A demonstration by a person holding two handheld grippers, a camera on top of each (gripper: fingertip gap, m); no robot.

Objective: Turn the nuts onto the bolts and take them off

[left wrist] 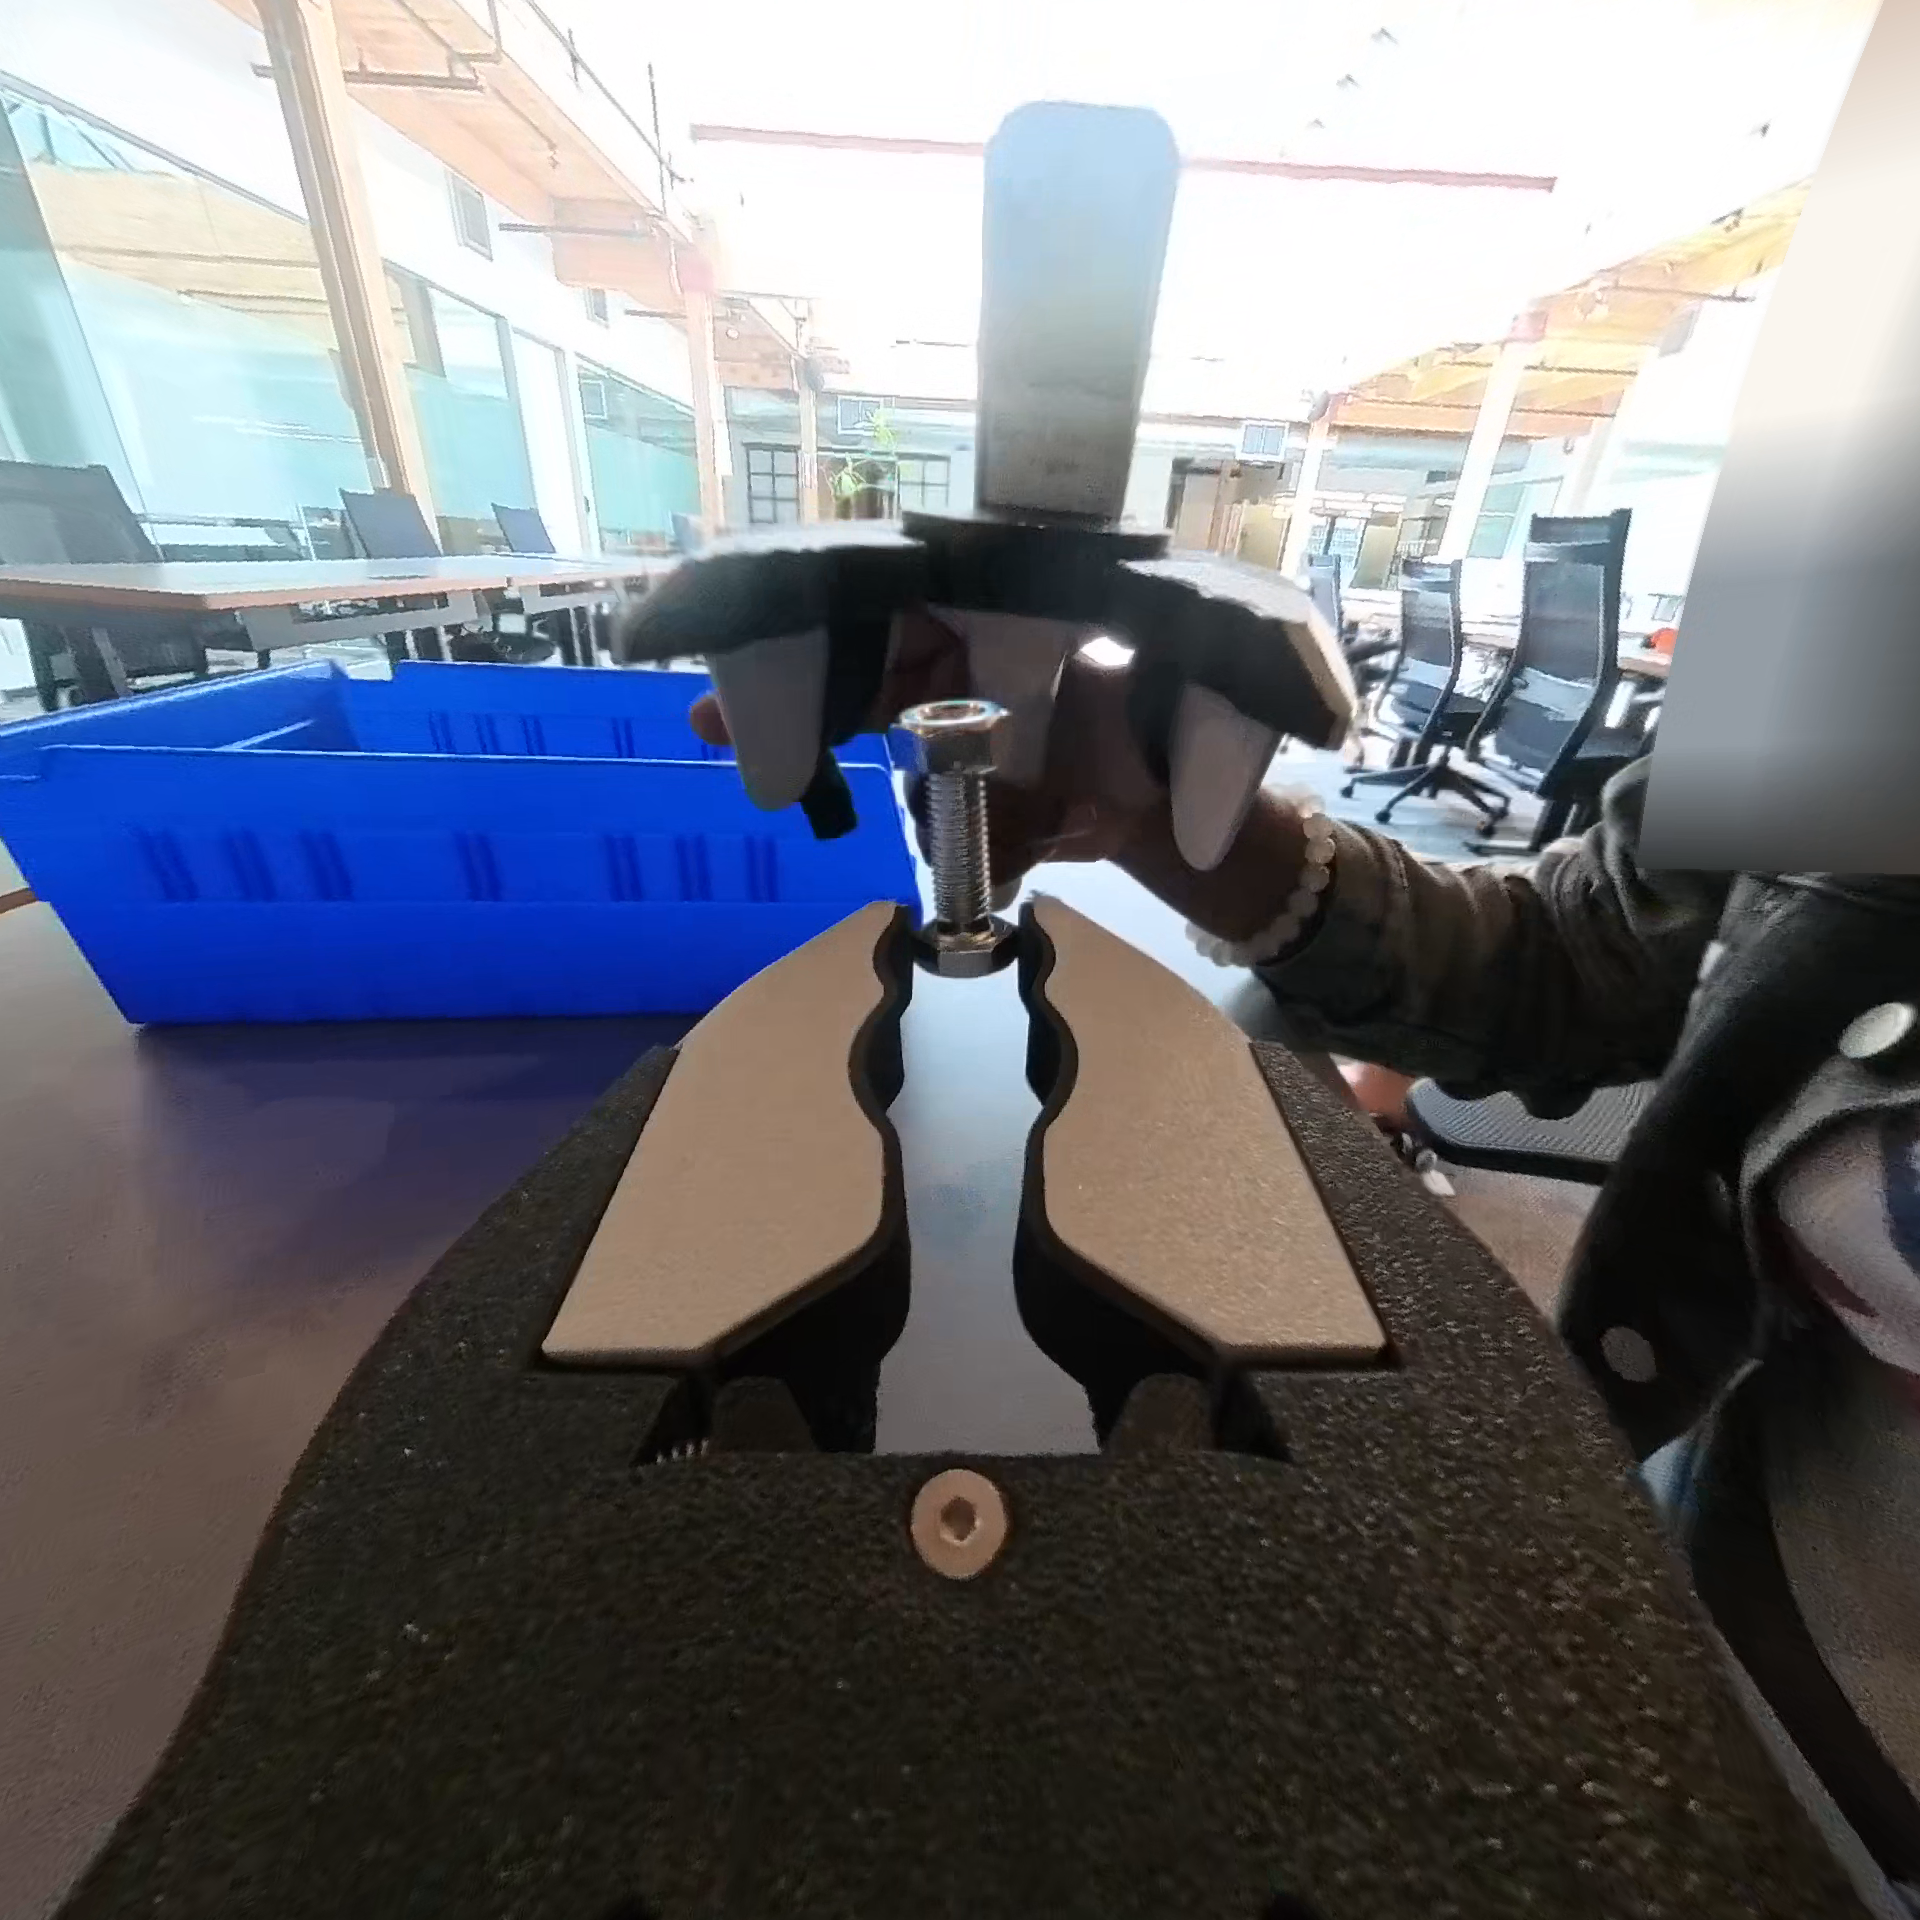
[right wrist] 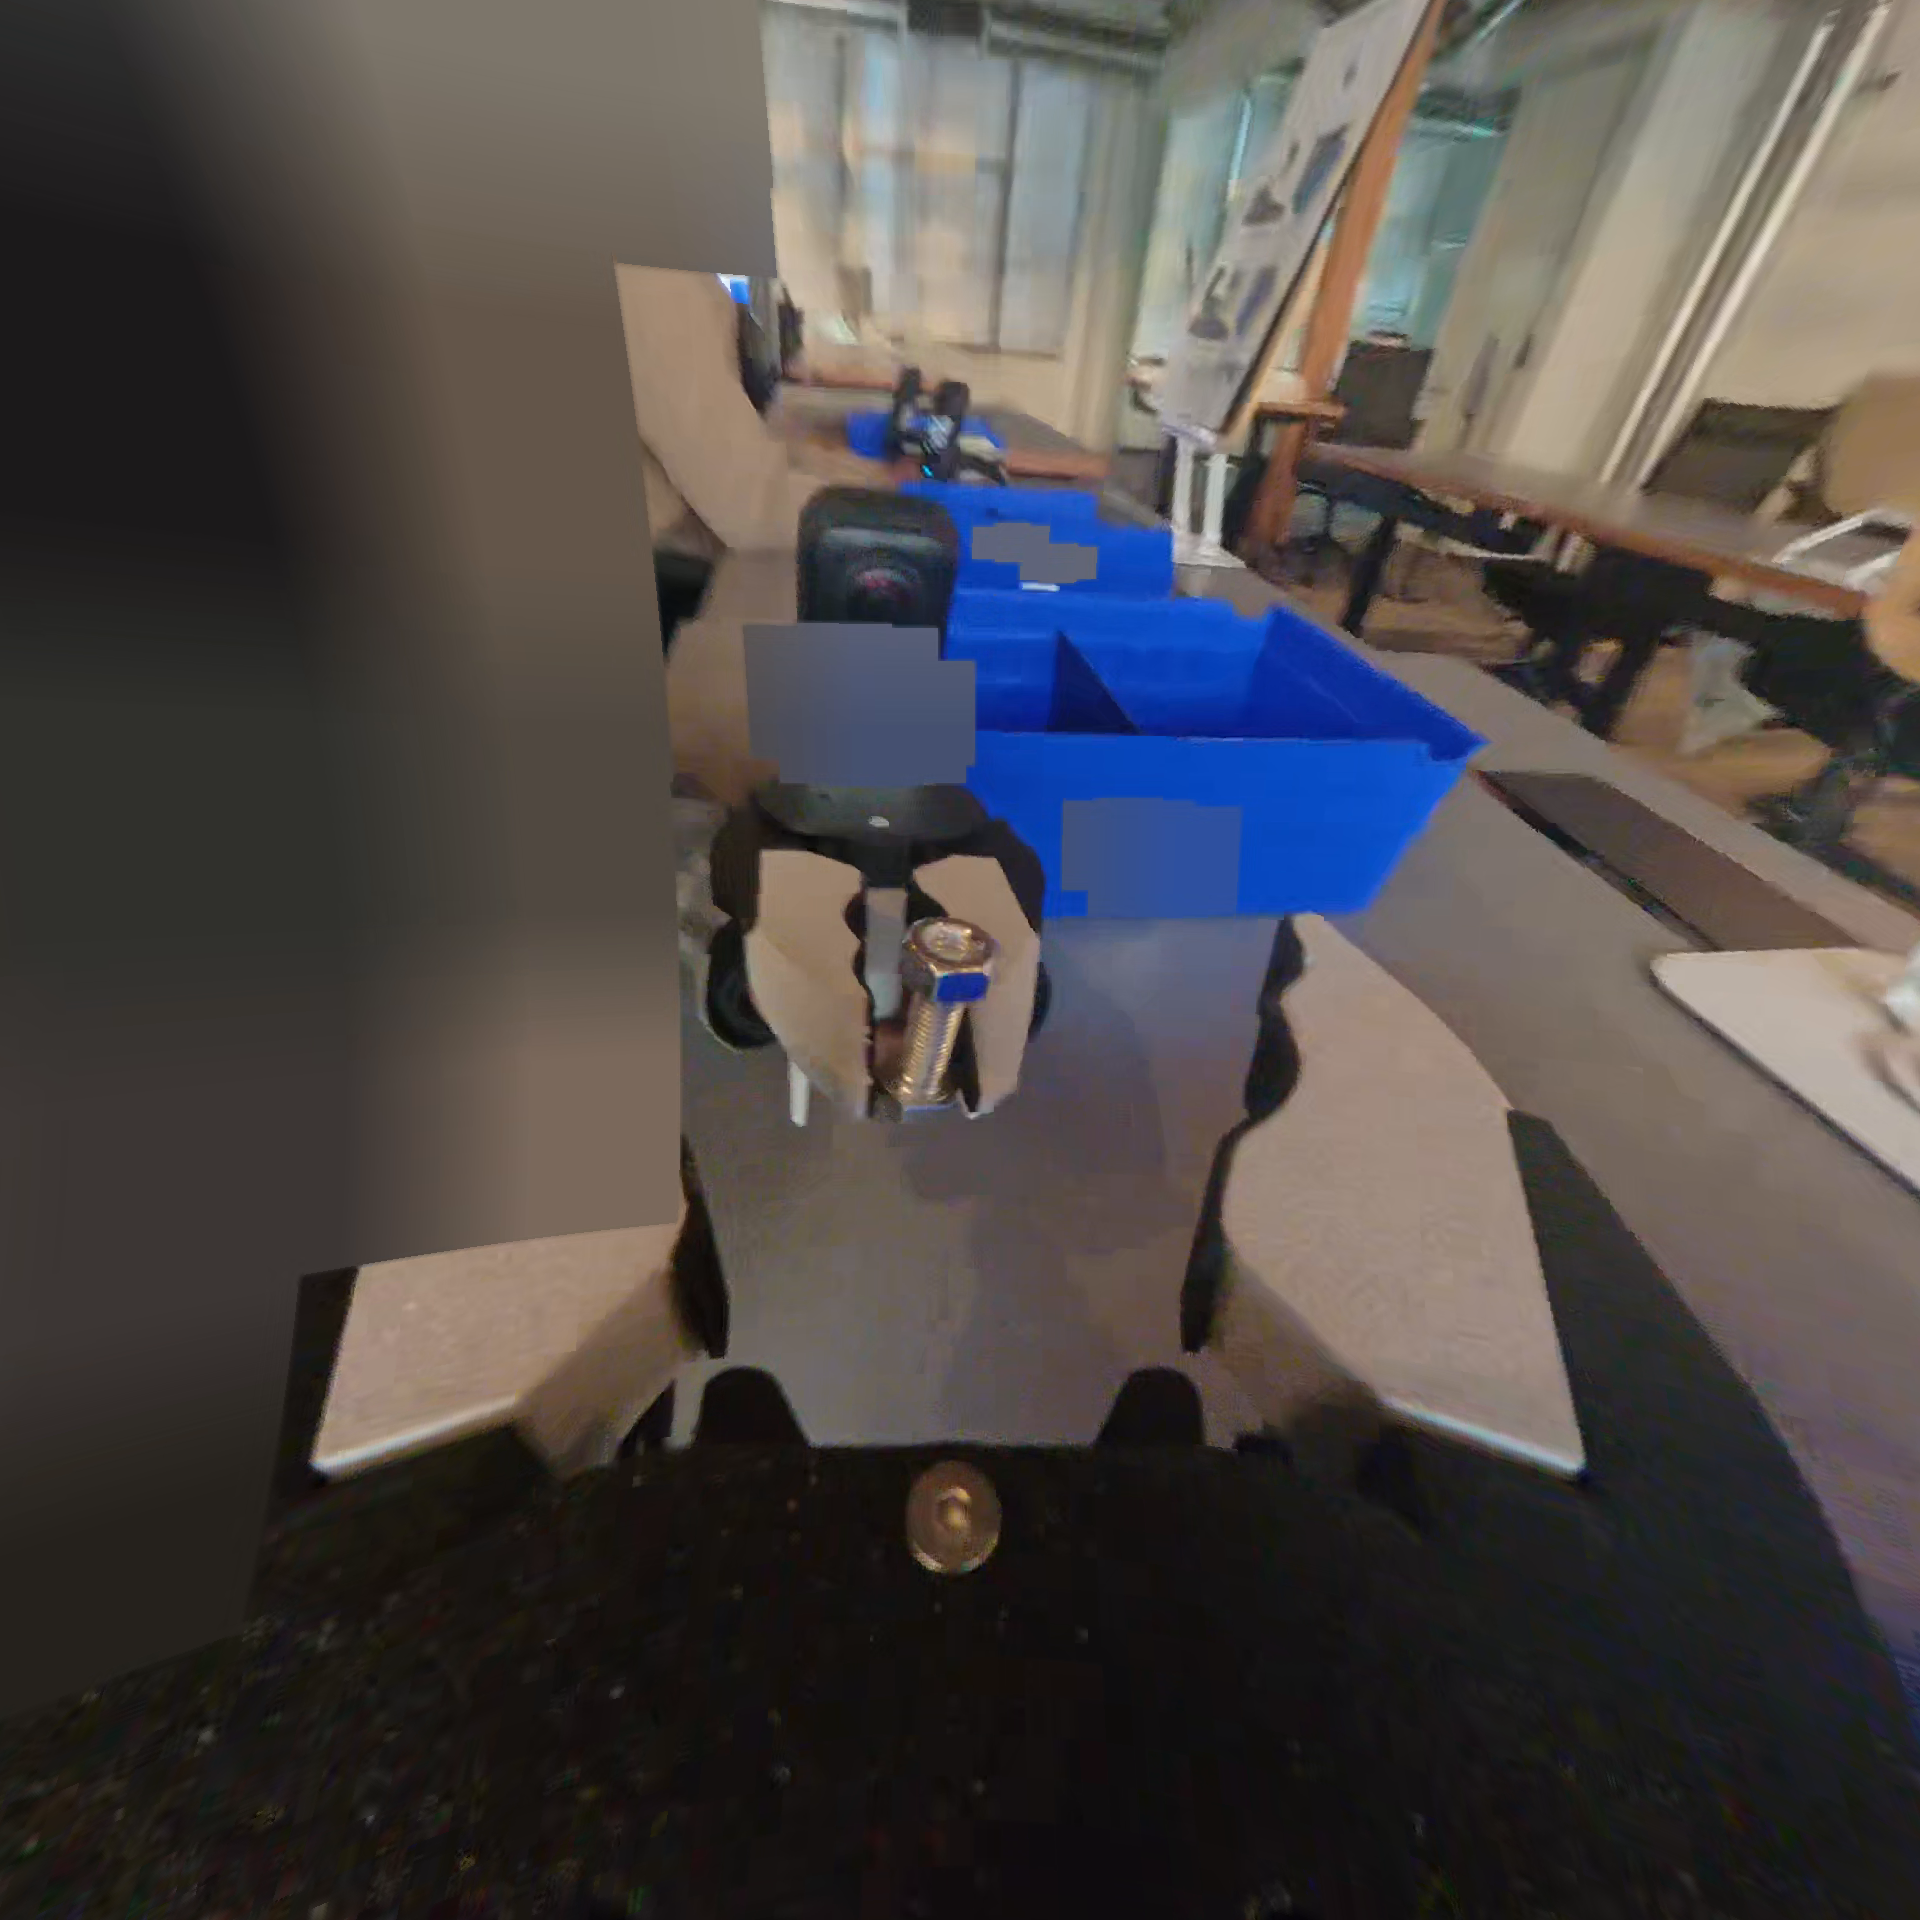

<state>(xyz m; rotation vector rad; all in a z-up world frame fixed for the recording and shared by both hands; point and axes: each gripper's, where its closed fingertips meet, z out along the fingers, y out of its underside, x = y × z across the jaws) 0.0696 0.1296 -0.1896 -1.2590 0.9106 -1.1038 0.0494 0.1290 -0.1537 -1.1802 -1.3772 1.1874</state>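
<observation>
Left gripper (left wrist: 961, 940) is clamped on the head of the upright bolt (left wrist: 958, 842), while the nut (left wrist: 952, 730) at the bolt's top is straddled by the spread-wide right gripper (left wrist: 987, 769).

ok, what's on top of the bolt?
A hex nut sits threaded at the top of the upright bolt, whose head is clamped in the left hand-held gripper. The right hand-held gripper hangs open around it. Thread inside the nut is hidden.
</observation>
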